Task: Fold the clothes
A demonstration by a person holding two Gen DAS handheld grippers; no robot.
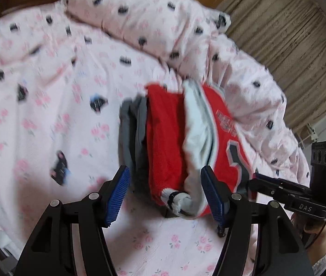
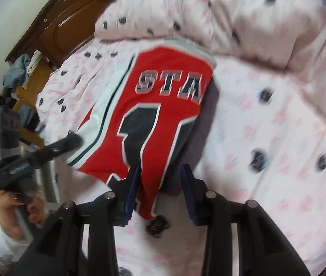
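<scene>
Jersey (image 2: 163, 105) folded on bedsheet (image 1: 48, 115); left gripper (image 1: 165, 195) agape, empty; right gripper (image 2: 160, 191) straddling hem, parted.

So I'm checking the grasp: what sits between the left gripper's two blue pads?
In the left wrist view, the folded red jersey bundle, its white ribbed cuff nearest, lies between the open left gripper's pads.

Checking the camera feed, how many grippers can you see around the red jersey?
2: the left gripper open at the red jersey sleeve end, the right gripper open around its lower edge.
</scene>
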